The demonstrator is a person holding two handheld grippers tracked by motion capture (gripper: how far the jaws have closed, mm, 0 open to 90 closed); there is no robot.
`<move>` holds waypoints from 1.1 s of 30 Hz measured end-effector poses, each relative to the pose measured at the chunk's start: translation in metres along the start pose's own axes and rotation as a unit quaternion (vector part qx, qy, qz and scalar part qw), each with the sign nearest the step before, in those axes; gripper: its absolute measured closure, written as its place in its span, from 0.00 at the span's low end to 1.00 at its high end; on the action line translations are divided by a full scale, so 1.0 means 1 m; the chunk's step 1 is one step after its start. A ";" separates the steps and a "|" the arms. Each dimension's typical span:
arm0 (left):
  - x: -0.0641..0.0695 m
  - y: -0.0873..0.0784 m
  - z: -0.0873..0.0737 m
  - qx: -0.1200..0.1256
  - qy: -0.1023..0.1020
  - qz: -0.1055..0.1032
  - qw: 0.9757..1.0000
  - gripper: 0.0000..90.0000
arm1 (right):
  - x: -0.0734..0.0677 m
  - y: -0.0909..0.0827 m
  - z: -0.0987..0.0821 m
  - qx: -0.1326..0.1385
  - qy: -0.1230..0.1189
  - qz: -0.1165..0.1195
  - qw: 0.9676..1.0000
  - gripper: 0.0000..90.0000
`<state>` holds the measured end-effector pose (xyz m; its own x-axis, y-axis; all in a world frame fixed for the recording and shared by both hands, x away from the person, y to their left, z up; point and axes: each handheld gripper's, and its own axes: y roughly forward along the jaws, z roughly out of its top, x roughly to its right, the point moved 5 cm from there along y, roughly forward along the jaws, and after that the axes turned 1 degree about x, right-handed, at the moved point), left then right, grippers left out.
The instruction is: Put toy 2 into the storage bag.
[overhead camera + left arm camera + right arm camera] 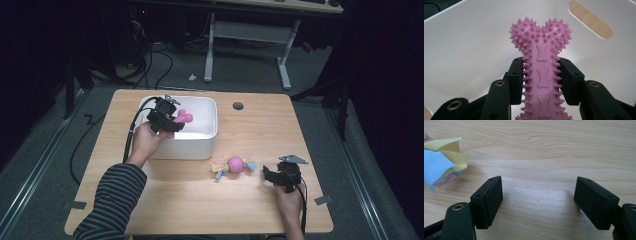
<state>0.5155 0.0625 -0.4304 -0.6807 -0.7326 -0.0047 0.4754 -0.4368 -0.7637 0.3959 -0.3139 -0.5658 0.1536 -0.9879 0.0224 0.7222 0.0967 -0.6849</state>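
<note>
pink spiky rubber bone toy [541, 72] hangs clamped in the left gripper [162, 116] over the white plastic bin [207, 137], likely awaiting release, while the right gripper [537, 200] gapes empty near the pink ball toy with cloth tails [234, 165].

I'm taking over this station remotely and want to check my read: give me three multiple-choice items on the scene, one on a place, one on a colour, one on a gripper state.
1. Where is the pink spiky bone toy?
A. flat on the table
B. held over the white bin
C. on the floor

2. What colour is the ball of the toy with cloth tails?
A. pink
B. green
C. black

3. How does the right gripper stand?
A. shut on the cloth
B. shut on the bone
C. open over the bare table

Answers: 1 B, the left gripper clamps it with the bin's white walls behind; 2 A, the high view shows a pink ball; 3 C, its jaws stand apart with only wood between them.
</note>
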 end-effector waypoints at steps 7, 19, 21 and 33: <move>-0.001 0.003 -0.002 -0.009 -0.006 0.001 1.000 0.65 | 0.000 0.000 0.000 0.000 0.001 0.000 1.000 0.26; -0.002 0.006 -0.004 -0.023 -0.014 -0.002 1.000 0.63 | 0.000 0.000 0.000 0.000 0.000 0.000 1.000 0.26; -0.002 0.006 -0.003 -0.020 -0.019 -0.006 1.000 0.61 | 0.000 0.000 0.000 0.000 0.000 0.000 1.000 0.26; 0.004 -0.016 -0.001 0.018 -0.020 -0.004 1.000 0.50 | 0.000 0.000 0.000 0.000 0.000 0.001 1.000 0.26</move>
<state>0.5052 0.0672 -0.4191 -0.6617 -0.7493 0.0270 0.4913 -0.4605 -0.7393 0.3958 -0.3137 -0.5658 0.1552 -0.9877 0.0211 0.7217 0.0988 -0.6851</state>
